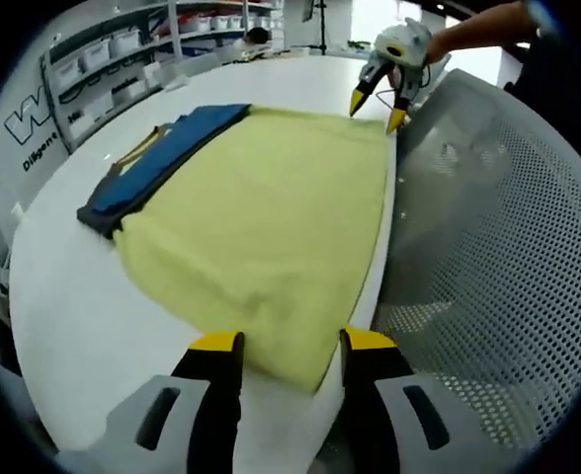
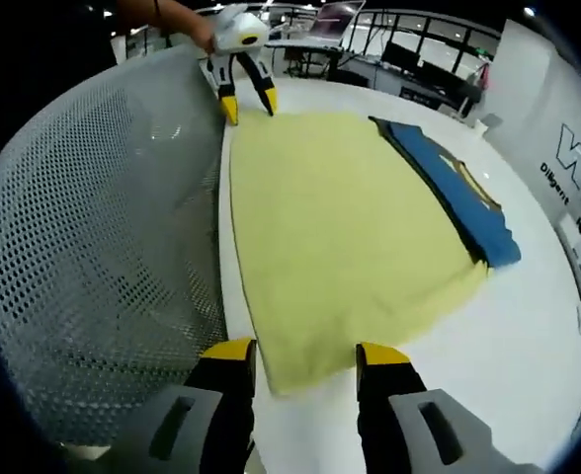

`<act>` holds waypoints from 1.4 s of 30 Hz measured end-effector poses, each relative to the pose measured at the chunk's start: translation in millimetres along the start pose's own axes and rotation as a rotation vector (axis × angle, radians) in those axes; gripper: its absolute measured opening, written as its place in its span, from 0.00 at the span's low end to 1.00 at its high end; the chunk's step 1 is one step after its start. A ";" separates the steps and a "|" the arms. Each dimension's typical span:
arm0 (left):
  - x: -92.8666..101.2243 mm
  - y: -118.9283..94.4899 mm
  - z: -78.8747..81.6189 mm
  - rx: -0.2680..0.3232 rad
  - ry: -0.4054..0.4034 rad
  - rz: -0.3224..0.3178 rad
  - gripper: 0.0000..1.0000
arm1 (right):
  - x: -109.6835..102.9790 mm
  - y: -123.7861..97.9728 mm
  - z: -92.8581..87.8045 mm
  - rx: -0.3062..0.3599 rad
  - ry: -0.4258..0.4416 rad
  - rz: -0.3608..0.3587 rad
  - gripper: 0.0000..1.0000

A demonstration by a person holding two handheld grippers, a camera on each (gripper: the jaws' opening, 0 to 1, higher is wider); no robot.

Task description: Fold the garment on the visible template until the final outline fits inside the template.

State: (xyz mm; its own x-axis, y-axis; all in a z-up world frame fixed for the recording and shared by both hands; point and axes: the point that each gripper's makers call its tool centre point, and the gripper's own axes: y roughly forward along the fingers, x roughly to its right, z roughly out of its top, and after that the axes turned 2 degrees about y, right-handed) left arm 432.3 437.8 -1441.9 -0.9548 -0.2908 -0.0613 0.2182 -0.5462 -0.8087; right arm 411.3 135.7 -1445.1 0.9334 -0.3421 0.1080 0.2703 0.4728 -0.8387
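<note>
My left claw point(image 1: 289, 342) sits low at the near-side corner of the pale yellow knit garment point(image 1: 271, 217), jaws apart, one yellow tip on each side of the cloth's corner, nothing pinched yet. In the right gripper view my right claw point(image 2: 306, 352) is in the same pose at the other corner along the same edge, jaws spread and straddling the fabric, not closed on it.

The yellow garment lies flat on the white counter point(image 1: 93, 316), one long side running right along the counter edge that borders the grey perforated mesh chair back point(image 1: 508, 247). Touching its far side, toward the middle of the counter, is a folded dark blue garment with a yellow stripe point(image 1: 157, 158). I can't make out any template outline from here.

My read: this is the grab before a fold. To do it well I'd want both claws to bite the corners at the same depth, catch every layer, then lift together and carry the edge over evenly so the cloth doesn't skew or slide off the counter edge.

Count: two claws, one yellow garment, one blue garment, one mesh chair, plus shelving with white bins point(image 1: 123, 49) behind the counter.
</note>
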 end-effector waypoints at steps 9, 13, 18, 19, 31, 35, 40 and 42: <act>10.4 -1.4 -2.6 -0.046 0.041 -0.037 0.26 | -10.7 0.9 -2.5 -0.016 0.036 0.058 0.18; 11.8 -0.5 -2.1 -0.029 0.013 -0.031 0.18 | -13.8 2.0 -1.7 -0.025 0.026 0.063 0.12; 9.2 1.2 -1.4 -0.032 0.035 -0.008 0.03 | -8.3 2.7 -1.9 -0.036 0.003 0.025 0.00; 9.2 0.9 -1.5 -0.036 0.027 -0.010 0.03 | -8.7 3.1 -1.8 -0.035 0.007 0.027 0.00; 4.6 -2.6 -7.3 -0.081 0.018 -0.013 0.03 | -11.5 -2.2 -1.0 -0.059 0.053 0.047 0.00; 6.6 -6.3 -6.7 -0.090 0.015 -0.019 0.03 | -14.5 -7.4 2.2 -0.061 0.040 0.058 0.00; 4.7 -16.7 0.9 -0.082 0.038 -0.020 0.03 | -11.7 -16.8 7.8 -0.060 0.056 0.066 0.00; 1.1 -21.8 5.7 -0.075 0.043 -0.018 0.03 | -10.2 -19.4 9.1 -0.057 0.074 0.069 0.00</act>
State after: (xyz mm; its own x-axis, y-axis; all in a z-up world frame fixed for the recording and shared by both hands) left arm 427.6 444.8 -1421.0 -0.9664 -0.2471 -0.0703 0.1873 -0.4905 -0.8511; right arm 398.7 137.4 -1425.0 0.9290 -0.3700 0.0108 0.1898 0.4508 -0.8722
